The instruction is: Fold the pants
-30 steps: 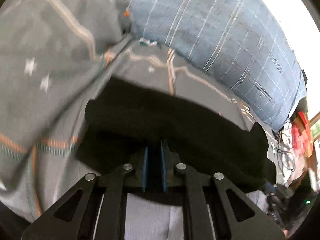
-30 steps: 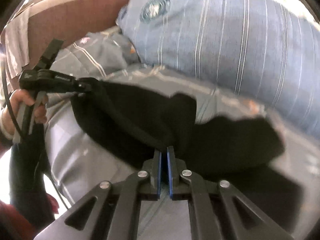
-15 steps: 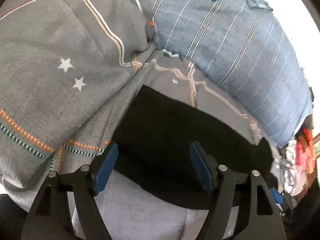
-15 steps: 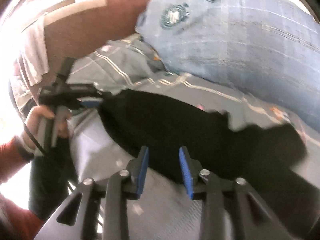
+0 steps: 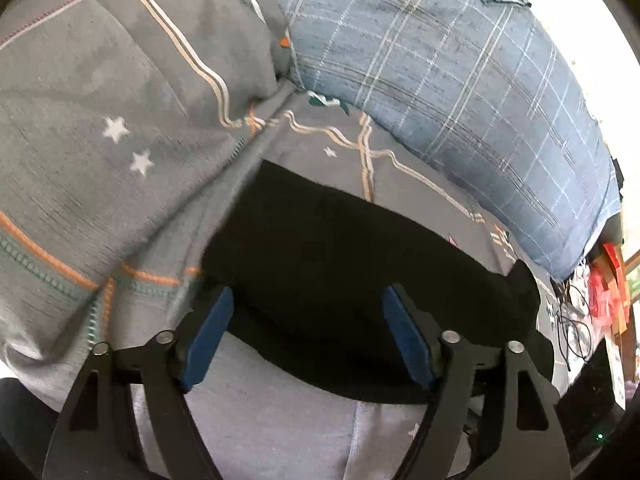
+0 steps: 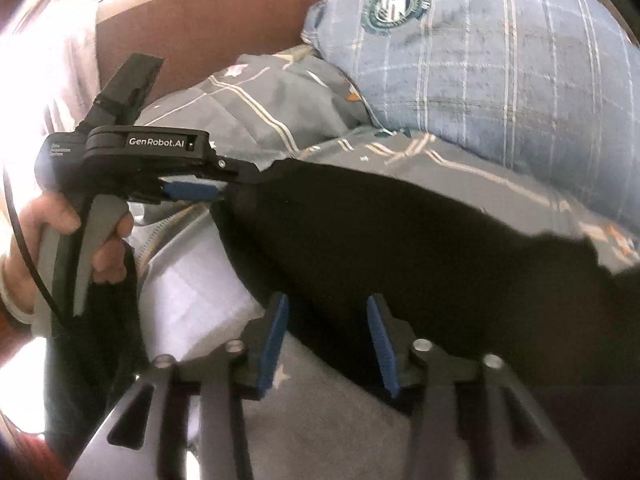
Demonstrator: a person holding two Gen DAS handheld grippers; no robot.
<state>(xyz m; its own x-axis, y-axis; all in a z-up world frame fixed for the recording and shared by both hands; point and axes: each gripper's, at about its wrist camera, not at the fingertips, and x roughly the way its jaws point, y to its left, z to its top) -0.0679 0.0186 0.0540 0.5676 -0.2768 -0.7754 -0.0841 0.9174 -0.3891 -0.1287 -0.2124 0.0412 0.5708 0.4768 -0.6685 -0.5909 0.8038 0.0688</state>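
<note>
Pants (image 5: pixel 352 272), black, lie in a flat band across the grey bedsheet (image 5: pixel 248 408), straight ahead of both tools and just past their tips. A second ago each tool was pinched shut on the near edge of the cloth; now both have let it go. The left gripper (image 5: pixel 308 340) has just been opening and its blue pads (image 5: pixel 208 332) stand wide apart, the near edge of the pants lying between them but not pressed. The right gripper (image 6: pixel 326 344) has also just been opening, less wide, with the cloth's edge in front of its pads and nothing clamped. In the right view the person's hand (image 6: pixel 80 240) holds the left tool beside the far left end of the pants. Beyond the cloth sit a grey starred quilt (image 5: pixel 120 120) and a blue checked pillow (image 5: pixel 460 92). Release of both edges suggests one fold has been laid down; the next grasp probably starts another fold.
</note>
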